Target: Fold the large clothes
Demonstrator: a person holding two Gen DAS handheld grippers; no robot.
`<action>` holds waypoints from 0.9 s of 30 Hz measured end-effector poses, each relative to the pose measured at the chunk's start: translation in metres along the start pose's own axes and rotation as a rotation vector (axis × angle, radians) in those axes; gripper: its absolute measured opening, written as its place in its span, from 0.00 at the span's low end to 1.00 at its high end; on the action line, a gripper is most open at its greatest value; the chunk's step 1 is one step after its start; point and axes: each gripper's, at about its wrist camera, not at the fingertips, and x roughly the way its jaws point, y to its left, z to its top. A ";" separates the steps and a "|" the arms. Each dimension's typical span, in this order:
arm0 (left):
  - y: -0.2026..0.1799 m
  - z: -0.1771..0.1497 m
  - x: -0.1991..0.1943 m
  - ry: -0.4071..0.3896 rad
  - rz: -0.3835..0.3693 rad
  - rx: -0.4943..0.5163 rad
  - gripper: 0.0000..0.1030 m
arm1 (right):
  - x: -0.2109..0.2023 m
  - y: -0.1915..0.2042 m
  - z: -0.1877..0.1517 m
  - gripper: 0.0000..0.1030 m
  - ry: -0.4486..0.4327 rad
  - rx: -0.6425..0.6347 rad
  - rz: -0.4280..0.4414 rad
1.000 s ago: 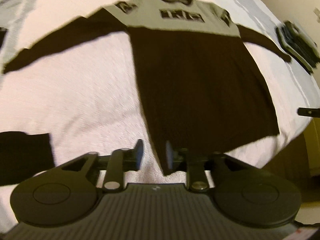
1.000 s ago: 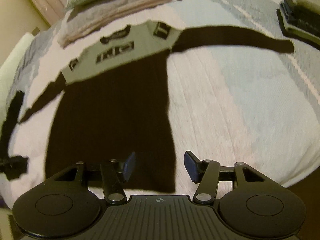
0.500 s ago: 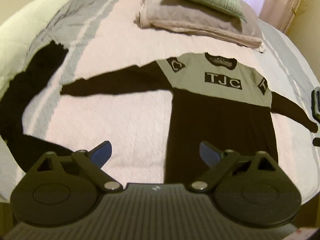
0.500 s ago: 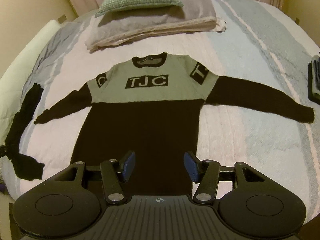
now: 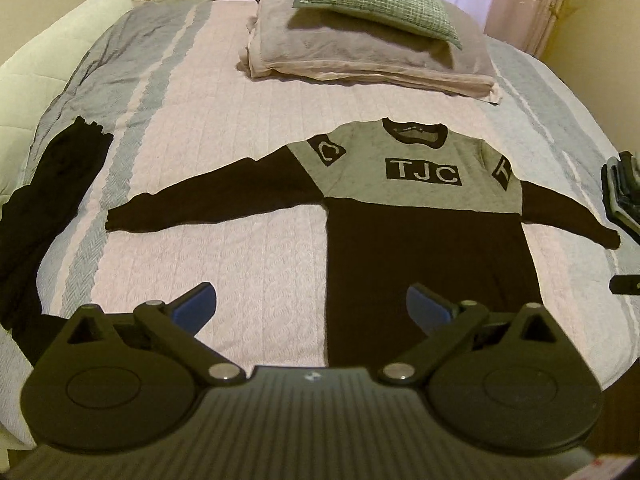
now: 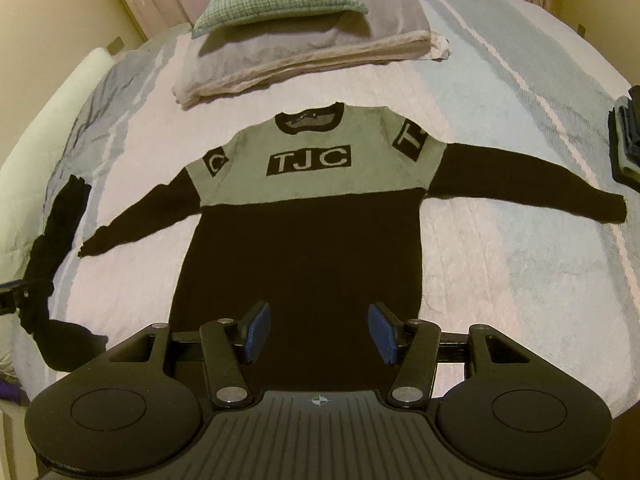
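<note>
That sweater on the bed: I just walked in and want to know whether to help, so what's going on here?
A person with a gripper in each hand is about to fold the sweater. It lies flat on the bed, front up, both sleeves spread out, nothing folded yet. The left gripper has just been opening and stands wide, with nothing between its jaws. The right gripper is also open and empty, above the hem. Folded clothes sit at the bed's right edge.

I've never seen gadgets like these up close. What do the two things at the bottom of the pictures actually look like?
Each is a hand-held gripper of matt black plastic. The left hand-held gripper and right hand-held gripper look alike: two angled fingers tipped with blue pads, silver pivot bolts, round disc housings either side, and a ribbed body with a small crosshair mark. No cables or sleeves show.
</note>
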 end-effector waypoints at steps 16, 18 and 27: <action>-0.045 -0.004 0.012 0.057 -0.049 0.028 0.99 | 0.028 -0.022 -0.009 0.50 0.154 -0.082 -0.040; -0.052 -0.008 0.016 0.076 -0.056 0.037 0.99 | 0.031 -0.020 -0.017 0.50 0.174 -0.093 -0.036; -0.062 -0.026 0.028 0.154 -0.026 0.087 0.99 | 0.045 0.002 -0.047 0.50 0.215 -0.137 -0.013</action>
